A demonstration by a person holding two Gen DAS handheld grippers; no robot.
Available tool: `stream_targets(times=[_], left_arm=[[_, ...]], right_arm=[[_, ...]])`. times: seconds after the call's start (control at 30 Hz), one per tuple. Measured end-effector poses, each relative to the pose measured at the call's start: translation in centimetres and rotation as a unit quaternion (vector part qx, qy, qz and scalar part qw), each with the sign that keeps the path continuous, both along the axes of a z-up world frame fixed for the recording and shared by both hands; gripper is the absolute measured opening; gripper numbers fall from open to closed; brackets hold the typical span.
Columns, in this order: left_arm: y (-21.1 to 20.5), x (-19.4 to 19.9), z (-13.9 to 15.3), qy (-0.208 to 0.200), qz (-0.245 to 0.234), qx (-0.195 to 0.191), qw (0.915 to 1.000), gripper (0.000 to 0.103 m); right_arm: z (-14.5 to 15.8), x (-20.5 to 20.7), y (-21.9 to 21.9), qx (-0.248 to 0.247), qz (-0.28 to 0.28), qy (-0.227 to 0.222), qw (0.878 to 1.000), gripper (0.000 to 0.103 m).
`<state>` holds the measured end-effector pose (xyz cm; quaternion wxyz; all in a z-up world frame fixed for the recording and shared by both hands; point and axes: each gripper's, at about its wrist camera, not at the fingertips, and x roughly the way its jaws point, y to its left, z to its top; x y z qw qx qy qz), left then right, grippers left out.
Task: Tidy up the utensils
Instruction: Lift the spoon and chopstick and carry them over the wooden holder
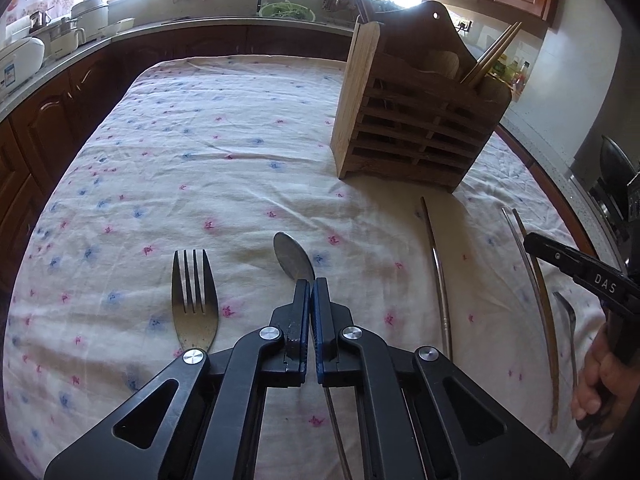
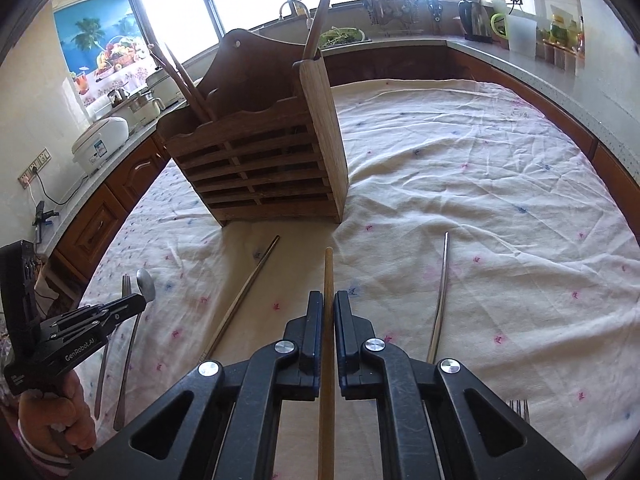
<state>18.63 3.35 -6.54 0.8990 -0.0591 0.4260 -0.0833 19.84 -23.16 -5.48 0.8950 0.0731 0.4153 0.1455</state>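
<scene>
- The holder point(image 2: 260, 152), a slatted wooden box, stands upright on the cloth-covered counter point(image 2: 480, 184), ahead of both grippers.
- Already in it: two wooden chopsticks point(image 2: 182, 80) leaning out of one end and another stick point(image 2: 322, 12) rising from the other end. What else lies inside I cannot tell.
- The right gripper point(image 2: 328, 308) has its jaws closed on a wooden chopstick point(image 2: 328, 276), which runs between them and points toward the holder, tip short of its base.
- The left gripper point(image 1: 310, 292) has its jaws pinched nearly together on the neck of a spoon point(image 1: 292, 258); the bowl sticks out in front and the handle runs back under the gripper.
- Loose on the cloth: a fork point(image 1: 192, 296) just beside the spoon, a metal chopstick point(image 2: 244, 296) between the two grippers, another metal chopstick point(image 2: 440, 296) on the far side of the right gripper, and a second fork point(image 2: 518, 408) near the lower edge.
- The left view also shows another spoon point(image 1: 566, 320) by the right hand point(image 1: 600, 380).
- Judgement: early to middle. A few sticks are stowed, two pieces are gripped but not yet delivered, and about five lie waiting.
- Left to do: carry both held pieces to the holder, drop them in, then clear the rest.
</scene>
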Motion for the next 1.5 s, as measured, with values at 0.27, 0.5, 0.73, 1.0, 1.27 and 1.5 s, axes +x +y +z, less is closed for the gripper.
stream_targets(times=[0.27,0.5,0.73,1.0,1.27,1.5], left_arm=[[-0.1,0.0,-0.6,0.033,0.011,0.027,0.9990,0.013],[-0.2,0.1,-1.3,0.032,0.003,0.037,0.9988,0.016],[-0.4,0.2,-0.8,0.021,-0.012,0.027,0.9993,0.003],[0.3,-1.7,3.3,-0.026,-0.018,-0.035,0.9989,0.003],[0.1,-3.3,8.4,-0.091,-0.027,-0.061,0.9936,0.002],[0.1,-3.6,10.9,-0.122,-0.028,-0.067,0.9899,0.002]], right_arm=[[0.3,-0.7,0.2,0.010,0.007,-0.003,1.000,0.006],[0.4,-1.0,0.2,0.016,0.008,-0.003,1.000,0.006],[1.0,-1.1,-0.1,0.026,0.007,-0.006,1.000,0.006],[3.7,-2.0,-1.0,0.038,0.001,-0.036,0.999,0.006],[7.4,-2.8,-2.2,0.052,-0.007,-0.080,0.995,0.006],[9.7,-2.9,-3.0,0.064,-0.013,-0.110,0.992,0.006]])
